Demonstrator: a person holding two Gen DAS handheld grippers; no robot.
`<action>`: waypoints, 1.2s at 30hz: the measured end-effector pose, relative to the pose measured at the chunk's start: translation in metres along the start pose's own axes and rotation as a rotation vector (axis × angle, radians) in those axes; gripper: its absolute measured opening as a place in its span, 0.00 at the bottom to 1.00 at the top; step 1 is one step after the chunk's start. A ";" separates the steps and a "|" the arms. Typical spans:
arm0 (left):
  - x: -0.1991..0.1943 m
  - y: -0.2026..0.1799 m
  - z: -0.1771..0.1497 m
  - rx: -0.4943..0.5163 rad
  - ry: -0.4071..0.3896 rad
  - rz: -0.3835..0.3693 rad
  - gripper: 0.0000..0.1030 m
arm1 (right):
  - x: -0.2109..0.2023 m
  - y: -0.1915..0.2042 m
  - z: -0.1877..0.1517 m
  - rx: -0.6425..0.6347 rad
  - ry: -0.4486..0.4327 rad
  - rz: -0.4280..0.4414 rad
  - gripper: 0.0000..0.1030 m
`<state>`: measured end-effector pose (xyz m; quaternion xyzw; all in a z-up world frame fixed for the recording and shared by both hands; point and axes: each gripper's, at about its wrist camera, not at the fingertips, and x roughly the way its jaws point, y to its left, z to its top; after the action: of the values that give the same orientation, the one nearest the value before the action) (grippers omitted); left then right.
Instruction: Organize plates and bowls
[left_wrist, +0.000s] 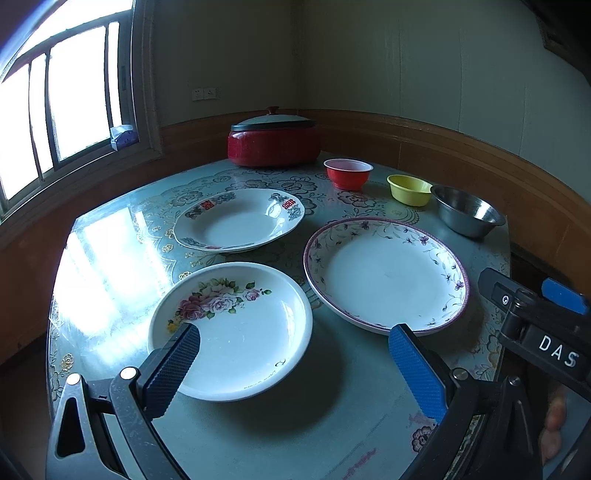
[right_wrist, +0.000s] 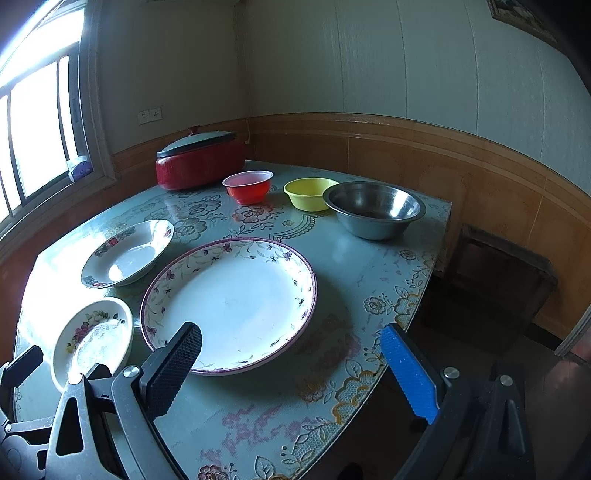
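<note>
Three plates lie apart on the table: a rose-print plate (left_wrist: 236, 332) (right_wrist: 92, 343) nearest, a large purple-rimmed plate (left_wrist: 386, 275) (right_wrist: 229, 302) to its right, and a plate with red marks (left_wrist: 240, 219) (right_wrist: 127, 253) behind. A red bowl (left_wrist: 348, 172) (right_wrist: 248, 186), a yellow bowl (left_wrist: 409, 189) (right_wrist: 309, 192) and a steel bowl (left_wrist: 466, 209) (right_wrist: 373, 208) line the far right. My left gripper (left_wrist: 293, 347) hangs open over the rose plate's near right edge. My right gripper (right_wrist: 290, 345) is open above the large plate's near rim. Both are holding nothing.
A red lidded pot (left_wrist: 273, 138) (right_wrist: 199, 162) stands at the back of the floral table (left_wrist: 351, 406) (right_wrist: 369, 266). A window is on the left, wood-panelled wall behind. A dark stool (right_wrist: 502, 280) sits beyond the table's right edge. The right gripper's body (left_wrist: 535, 321) shows in the left wrist view.
</note>
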<state>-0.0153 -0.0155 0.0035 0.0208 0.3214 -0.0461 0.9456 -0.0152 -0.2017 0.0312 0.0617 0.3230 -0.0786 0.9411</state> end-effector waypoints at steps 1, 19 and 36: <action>0.000 0.000 0.000 0.001 0.000 -0.001 1.00 | 0.000 0.000 0.000 0.001 0.001 0.000 0.97; 0.000 0.001 -0.001 -0.004 0.004 -0.003 1.00 | 0.005 0.003 0.003 -0.006 0.006 0.012 0.97; 0.009 0.002 -0.002 -0.041 0.052 -0.155 1.00 | 0.033 -0.016 0.017 -0.021 0.084 0.178 0.97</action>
<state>-0.0088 -0.0139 -0.0036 -0.0223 0.3476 -0.1120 0.9307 0.0175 -0.2234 0.0230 0.0833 0.3561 0.0112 0.9307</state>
